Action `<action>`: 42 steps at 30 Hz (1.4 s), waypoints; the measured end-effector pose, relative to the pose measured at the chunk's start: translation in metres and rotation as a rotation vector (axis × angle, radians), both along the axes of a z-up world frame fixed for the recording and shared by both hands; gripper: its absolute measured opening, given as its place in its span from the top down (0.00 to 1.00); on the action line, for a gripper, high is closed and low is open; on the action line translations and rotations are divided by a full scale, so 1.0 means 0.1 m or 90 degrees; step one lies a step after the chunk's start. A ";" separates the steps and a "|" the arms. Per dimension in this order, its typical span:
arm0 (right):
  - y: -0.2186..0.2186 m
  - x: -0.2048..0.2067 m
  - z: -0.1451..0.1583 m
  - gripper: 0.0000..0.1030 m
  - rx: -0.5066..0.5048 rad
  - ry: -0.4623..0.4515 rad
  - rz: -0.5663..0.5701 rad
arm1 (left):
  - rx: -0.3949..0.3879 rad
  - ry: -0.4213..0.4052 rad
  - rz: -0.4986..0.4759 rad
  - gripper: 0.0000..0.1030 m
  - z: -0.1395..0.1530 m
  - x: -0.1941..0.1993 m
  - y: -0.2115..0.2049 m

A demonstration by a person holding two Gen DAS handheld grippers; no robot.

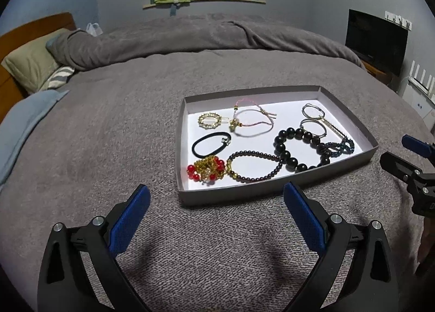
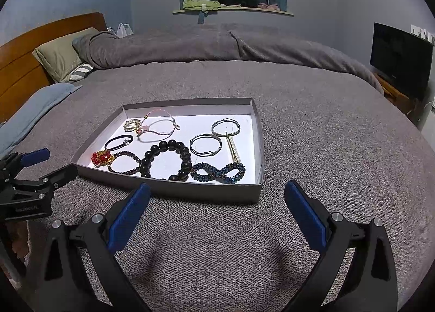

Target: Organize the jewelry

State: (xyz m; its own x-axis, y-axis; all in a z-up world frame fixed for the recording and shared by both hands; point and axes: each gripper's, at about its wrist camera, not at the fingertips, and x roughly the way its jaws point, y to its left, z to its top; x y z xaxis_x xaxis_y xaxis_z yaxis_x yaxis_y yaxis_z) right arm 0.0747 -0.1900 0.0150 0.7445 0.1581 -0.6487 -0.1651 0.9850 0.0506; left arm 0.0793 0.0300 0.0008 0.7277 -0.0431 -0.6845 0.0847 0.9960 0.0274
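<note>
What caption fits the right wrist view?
Open right gripper before tray of bracelets on bed.

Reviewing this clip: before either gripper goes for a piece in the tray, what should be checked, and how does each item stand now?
1. Left gripper open, holding nothing: ok.
2. Right gripper open, holding nothing: ok.
3. Tray flat on the blanket: ok.
4. Pieces lie apart: not ok; big black bead bracelet touches the blue beaded piece and the small dark bead bracelet.
5. Destination for sorted pieces: cannot tell.
</note>
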 end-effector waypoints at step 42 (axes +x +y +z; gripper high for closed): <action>0.00 -0.01 -0.04 0.05 -0.002 0.003 0.003 | 0.010 0.007 -0.009 0.05 -0.05 0.01 -0.06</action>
